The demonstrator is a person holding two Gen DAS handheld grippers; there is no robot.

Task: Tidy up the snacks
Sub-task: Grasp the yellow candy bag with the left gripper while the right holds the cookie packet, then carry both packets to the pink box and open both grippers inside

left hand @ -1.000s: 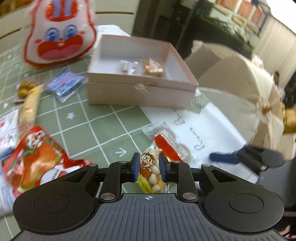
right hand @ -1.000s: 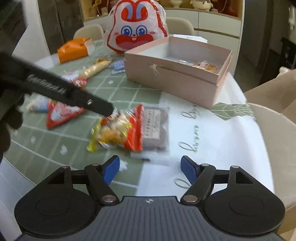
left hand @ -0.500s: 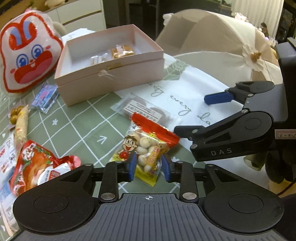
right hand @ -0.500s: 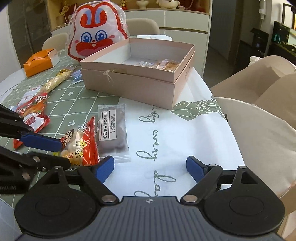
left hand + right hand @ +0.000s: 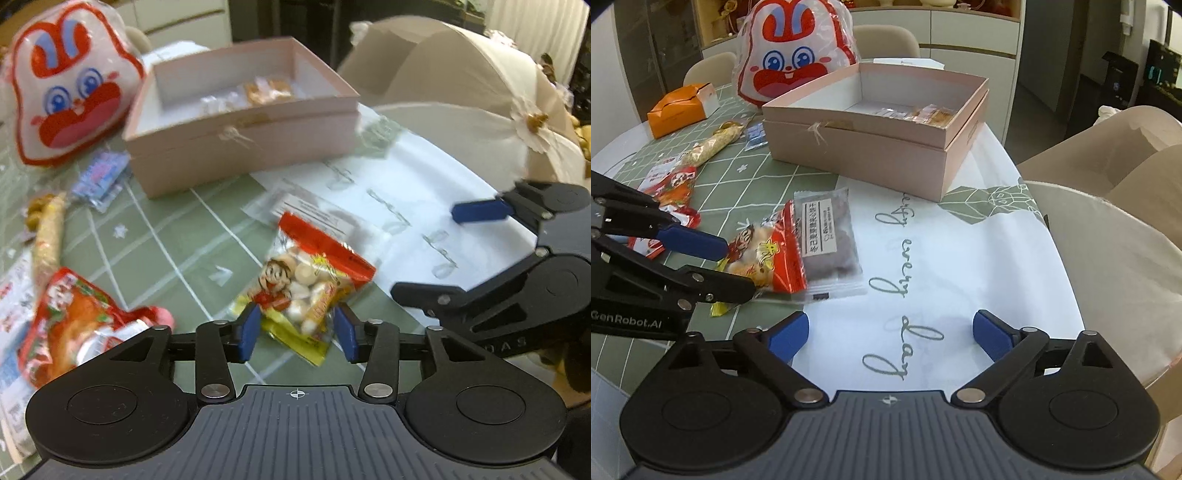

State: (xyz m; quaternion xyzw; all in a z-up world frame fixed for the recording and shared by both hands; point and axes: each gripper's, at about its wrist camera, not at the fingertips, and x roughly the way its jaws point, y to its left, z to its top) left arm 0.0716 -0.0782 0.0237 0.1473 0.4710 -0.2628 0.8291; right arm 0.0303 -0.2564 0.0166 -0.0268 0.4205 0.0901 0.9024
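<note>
Sorting step: getting loose snacks into the box, with only a few small wrapped pieces inside so far.

Farthest left of the box, scattered on the green tabletop: a red pack, a long roll and a small blue packet, all untouched.

Next, in front of the box: left gripper, low over the tabletop, fingers parted partway to either side of the candy bag. No visible squeeze on the bag. Looks like a loose straddle rather than a grip, though contact at the finger faces cannot be told for sure. Seems to rest flat in front of the box, its red end overlapping the grey packet, which lies a little nearer the box.

Further right, in front of the box's right corner: right gripper, fingers spread wide, holding nothing, hovering over the white lettered cloth with nothing between the fingers.

Judged step: candy bag set down or about to be taken again, still short of the box.

Next move, as a guess: either close the left fingers firmly on the bag's near edge, lift it clear of the grey packet and carry it over the box's front wall before letting go, or bring the right fingers leftward onto the grey packet. Needs care with the overlap, since dragging one bag would probably shift the other, and the thin crinkly film could slip from a shallow pinch.
</note>
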